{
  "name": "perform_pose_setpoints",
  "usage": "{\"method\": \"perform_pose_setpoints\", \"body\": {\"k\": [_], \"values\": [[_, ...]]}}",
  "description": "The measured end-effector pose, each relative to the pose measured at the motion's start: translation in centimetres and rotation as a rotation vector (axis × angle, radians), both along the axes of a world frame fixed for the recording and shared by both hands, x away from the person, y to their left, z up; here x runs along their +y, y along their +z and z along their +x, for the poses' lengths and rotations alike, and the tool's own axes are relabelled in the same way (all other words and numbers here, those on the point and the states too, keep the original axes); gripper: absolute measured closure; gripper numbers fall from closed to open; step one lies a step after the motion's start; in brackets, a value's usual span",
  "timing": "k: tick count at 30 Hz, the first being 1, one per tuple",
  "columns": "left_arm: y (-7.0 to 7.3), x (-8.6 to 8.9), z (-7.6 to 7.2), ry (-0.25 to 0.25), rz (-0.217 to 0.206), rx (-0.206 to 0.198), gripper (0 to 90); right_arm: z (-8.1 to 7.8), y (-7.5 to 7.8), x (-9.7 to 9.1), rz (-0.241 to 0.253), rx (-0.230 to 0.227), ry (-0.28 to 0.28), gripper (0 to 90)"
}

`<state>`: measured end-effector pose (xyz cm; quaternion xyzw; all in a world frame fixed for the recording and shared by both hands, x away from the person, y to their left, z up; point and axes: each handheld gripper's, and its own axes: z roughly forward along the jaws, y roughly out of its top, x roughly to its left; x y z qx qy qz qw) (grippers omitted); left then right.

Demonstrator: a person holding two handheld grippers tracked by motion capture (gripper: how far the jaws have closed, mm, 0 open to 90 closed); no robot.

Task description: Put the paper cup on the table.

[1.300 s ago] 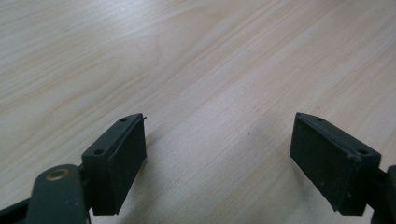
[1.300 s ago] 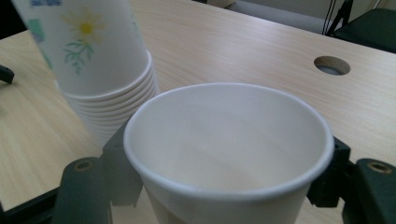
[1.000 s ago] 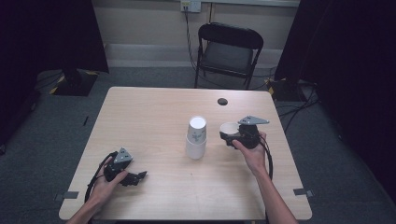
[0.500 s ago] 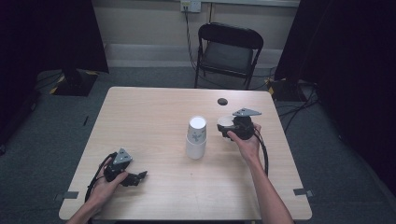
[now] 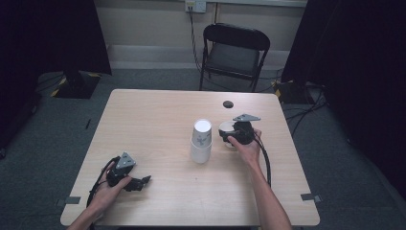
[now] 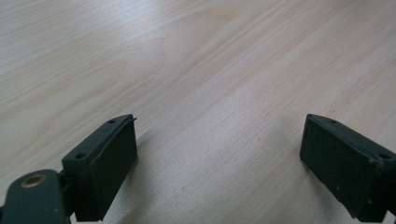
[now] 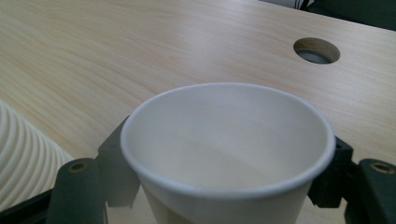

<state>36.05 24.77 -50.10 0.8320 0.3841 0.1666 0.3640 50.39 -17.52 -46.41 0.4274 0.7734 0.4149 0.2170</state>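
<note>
A white paper cup (image 7: 229, 140) stands upright, mouth up, between the jaws of my right gripper (image 7: 224, 182). The pads lie against its sides. The jaws have just been opening a little with the cup still between them. From above, this cup (image 5: 227, 129) and right gripper (image 5: 226, 136) sit just right of a stack of upturned white cups (image 5: 201, 141) at the table's middle. The stack's ribbed side (image 7: 23, 154) is close on the left. My left gripper (image 5: 142, 181) rests on the table near the front left, open with nothing between its jaws (image 6: 219, 163).
A round cable hole (image 5: 228, 104) is in the wooden table (image 5: 143, 120) behind the right gripper; it is also the hole (image 7: 316, 50) beyond the cup. A black folding chair (image 5: 234, 48) stands behind the table. Cables trail from both grippers.
My right gripper has carried the cup a little to the left, toward the stack, and lower. The left gripper has kept still.
</note>
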Motion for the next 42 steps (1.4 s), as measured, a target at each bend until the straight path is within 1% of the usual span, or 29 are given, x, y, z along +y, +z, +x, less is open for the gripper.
{"method": "perform_pose_setpoints", "body": {"k": [2, 4, 6, 12, 14, 17, 20, 21, 22, 24, 26, 29, 32, 35, 37, 42], "values": [[0.0, 0.0, 0.0, 0.0, 0.0, 0.0, 10.6, -0.3, -0.1, 0.0, 0.002, -0.007, 0.003, 26.4], [0.0, 0.0, 0.0, -0.002, 0.002, 0.001, 10.6, -0.5, -0.3, -0.4, 0.021, -0.013, -0.001, 25.8], [0.0, 0.0, 0.0, 0.001, 0.0, 0.0, 10.6, -0.8, -0.3, -0.8, 0.033, -0.008, -0.001, 25.6], [0.0, 0.0, 0.0, 0.002, 0.0, 0.0, 10.6, -1.7, -0.4, -1.5, 0.021, 0.012, 0.0, 25.3], [0.0, 0.0, 0.0, 0.003, 0.0, 0.0, 10.5, -1.9, -0.5, -1.8, 0.022, 0.02, -0.002, 25.3], [0.0, 0.0, 0.0, 0.003, 0.0, 0.0, 10.4, -2.1, -1.0, -1.9, 0.011, 0.035, -0.003, 25.4], [0.0, 0.0, 0.0, 0.003, 0.0, 0.0, 10.4, -2.1, -1.0, -1.8, 0.022, 0.034, -0.008, 25.0], [0.0, 0.0, 0.0, 0.003, 0.0, 0.001, 10.4, -2.1, -1.1, -1.8, 0.026, 0.041, -0.006, 24.6], [0.0, 0.0, 0.0, 0.003, 0.0, 0.0, 10.4, -2.0, -1.1, -1.8, 0.031, 0.05, 0.0, 23.9], [0.0, 0.0, 0.0, 0.003, 0.0, 0.001, 10.4, -2.0, -1.2, -1.7, 0.024, 0.056, -0.004, 16.3], [0.0, 0.0, 0.0, 0.005, 0.001, 0.001, 10.0, -2.0, -1.2, -1.7, 0.05, 0.069, 0.0, 14.9], [0.0, 0.0, 0.0, 0.005, 0.001, 0.001, 10.0, -2.1, -1.1, -1.8, 0.065, 0.078, 0.0, 14.5], [0.0, 0.0, 0.0, 0.005, 0.001, 0.001, 10.0, -2.3, -1.1, -1.8, 0.054, 0.078, -0.005, 14.5], [0.0, 0.0, 0.0, 0.005, 0.001, 0.001, 10.0, -2.5, -1.1, -2.0, 0.059, 0.075, -0.018, 14.6], [0.0, 0.0, 0.0, 0.003, 0.003, 0.0, 10.0, -2.7, -1.1, -2.1, 0.052, 0.076, -0.027, 14.6], [0.0, 0.0, 0.0, 0.008, 0.001, 0.001, 9.9, -3.4, -0.9, -2.5, 0.052, 0.079, -0.032, 14.6]]}}
